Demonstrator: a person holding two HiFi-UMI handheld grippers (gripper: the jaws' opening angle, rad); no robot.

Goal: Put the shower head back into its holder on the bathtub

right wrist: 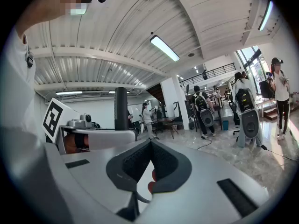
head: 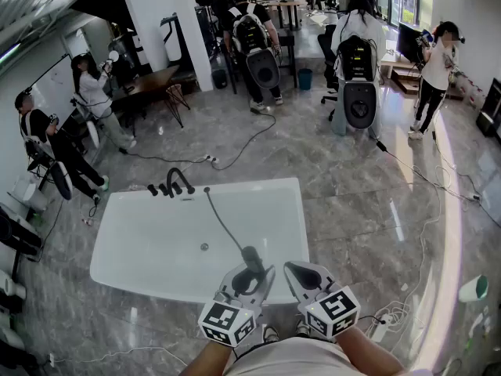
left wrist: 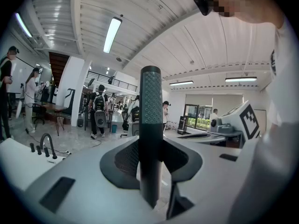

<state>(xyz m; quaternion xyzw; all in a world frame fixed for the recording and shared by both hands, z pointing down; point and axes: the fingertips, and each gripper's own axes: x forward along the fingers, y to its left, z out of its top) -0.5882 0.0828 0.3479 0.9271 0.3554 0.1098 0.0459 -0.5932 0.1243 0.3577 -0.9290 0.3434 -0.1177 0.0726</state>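
Observation:
A white bathtub (head: 125,269) lies below me, with a black faucet (head: 177,180) and knobs on its far rim. From that rim a dark hose (head: 223,222) runs across the tub to the black shower head (head: 252,257). My left gripper (head: 255,272) is shut on the shower head's handle (left wrist: 151,106), which stands upright between the jaws. The faucet (left wrist: 46,144) shows small at the left of the left gripper view. My right gripper (head: 293,268) hangs beside the left one over the tub's near rim, its jaws (right wrist: 149,146) shut with nothing in them.
Several people with backpacks and equipment stand on the grey marble floor beyond the tub. Cables (head: 235,151) trail across that floor. A dark table (head: 153,81) stands at the back left. My own body is right behind the grippers.

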